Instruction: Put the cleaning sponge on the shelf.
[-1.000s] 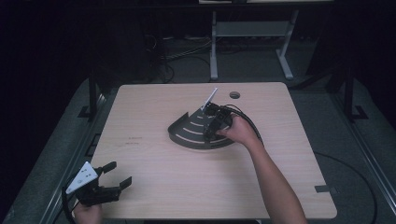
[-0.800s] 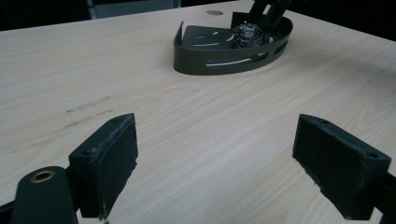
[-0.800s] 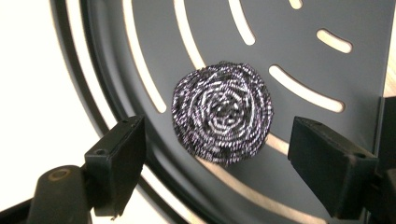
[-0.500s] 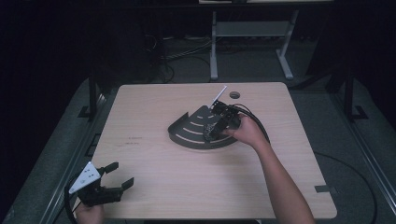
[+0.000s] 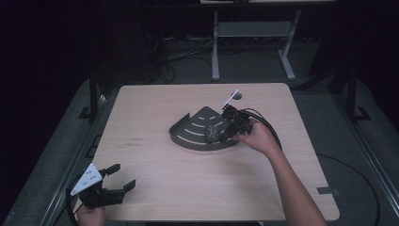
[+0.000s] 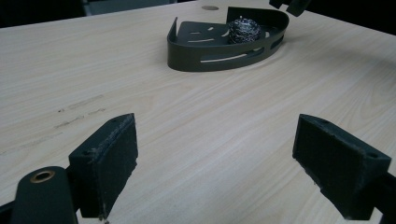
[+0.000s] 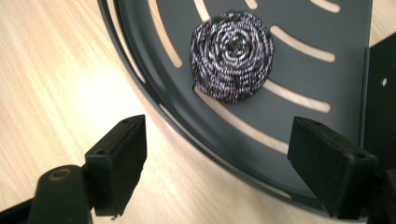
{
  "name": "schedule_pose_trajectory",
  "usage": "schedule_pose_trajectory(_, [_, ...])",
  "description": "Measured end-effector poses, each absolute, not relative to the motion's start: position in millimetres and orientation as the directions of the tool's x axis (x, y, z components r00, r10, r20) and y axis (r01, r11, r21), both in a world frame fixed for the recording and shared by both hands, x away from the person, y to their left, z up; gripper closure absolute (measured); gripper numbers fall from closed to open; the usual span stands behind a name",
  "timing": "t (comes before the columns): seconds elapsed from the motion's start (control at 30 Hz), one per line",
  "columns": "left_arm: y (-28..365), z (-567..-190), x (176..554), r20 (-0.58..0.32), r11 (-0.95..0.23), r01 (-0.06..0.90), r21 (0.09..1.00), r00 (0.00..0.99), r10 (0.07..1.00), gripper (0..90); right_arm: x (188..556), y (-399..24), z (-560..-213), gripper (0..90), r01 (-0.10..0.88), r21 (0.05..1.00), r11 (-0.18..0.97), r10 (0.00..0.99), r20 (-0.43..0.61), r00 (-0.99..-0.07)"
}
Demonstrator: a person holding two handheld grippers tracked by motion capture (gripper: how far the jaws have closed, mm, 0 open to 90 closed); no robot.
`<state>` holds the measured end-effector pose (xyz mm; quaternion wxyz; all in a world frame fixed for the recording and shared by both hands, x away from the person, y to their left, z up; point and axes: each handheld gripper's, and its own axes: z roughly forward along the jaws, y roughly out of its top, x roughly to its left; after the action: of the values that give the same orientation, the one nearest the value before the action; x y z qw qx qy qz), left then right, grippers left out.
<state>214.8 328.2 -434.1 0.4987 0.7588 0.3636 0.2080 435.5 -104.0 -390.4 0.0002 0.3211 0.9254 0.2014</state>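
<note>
Your right gripper hangs with jaws spread and empty over the tray's curved rim at frame centre, scourer inside. Your left gripper, also spread and empty, sits at the table's lower-left edge; bare wood lies between.

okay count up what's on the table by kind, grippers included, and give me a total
Corner shelf tray: 1
Steel wool scrubber: 1
Grippers: 2, left gripper and right gripper
Total: 4
</note>
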Motion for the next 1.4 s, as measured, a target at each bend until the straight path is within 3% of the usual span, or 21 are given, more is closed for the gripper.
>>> schedule_pose_trajectory(1.4, [329.0,-434.7,214.3,-0.042,-0.244,0.348,0.905,0.645,0.763,13.3,364.5,-160.0,-409.2,17.5,0.59,0.393,0.706,0.598,0.117,-0.793])
